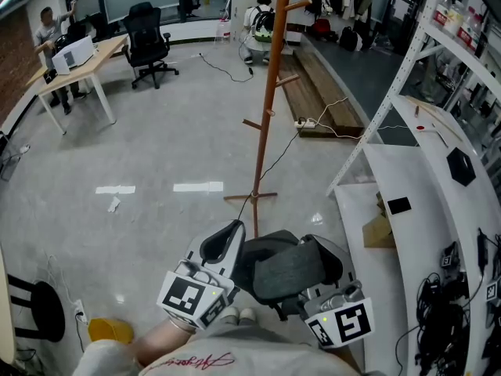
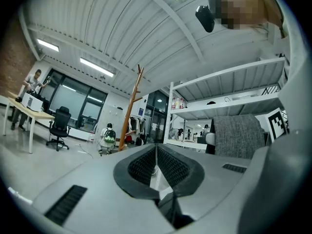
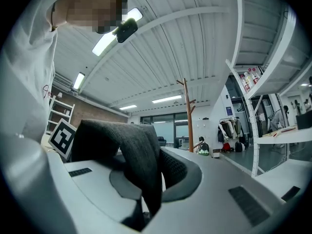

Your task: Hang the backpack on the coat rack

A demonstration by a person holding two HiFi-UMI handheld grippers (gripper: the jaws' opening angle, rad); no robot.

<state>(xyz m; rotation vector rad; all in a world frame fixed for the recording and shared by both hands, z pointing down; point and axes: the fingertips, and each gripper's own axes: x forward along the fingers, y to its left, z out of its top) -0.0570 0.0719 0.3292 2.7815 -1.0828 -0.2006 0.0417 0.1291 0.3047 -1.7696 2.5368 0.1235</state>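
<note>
The wooden coat rack (image 1: 267,108) stands on the floor ahead, its pegs bare; it also shows far off in the left gripper view (image 2: 131,108) and the right gripper view (image 3: 186,116). A dark grey fabric strap of the backpack (image 1: 286,271) lies between my two grippers. The right gripper (image 1: 325,258) is shut on this strap (image 3: 131,150), which arches up out of its jaws (image 3: 158,179). My left gripper (image 1: 225,240) sits just left of the strap, jaws together with nothing in them (image 2: 156,152). The backpack's body is hidden below the grippers.
White shelving (image 1: 427,163) with cables and small items runs along the right. A desk (image 1: 78,61) and office chair (image 1: 149,41) stand at the far left, and a person (image 1: 258,26) crouches beyond the rack. A cable (image 1: 313,124) trails over the floor by the rack's base.
</note>
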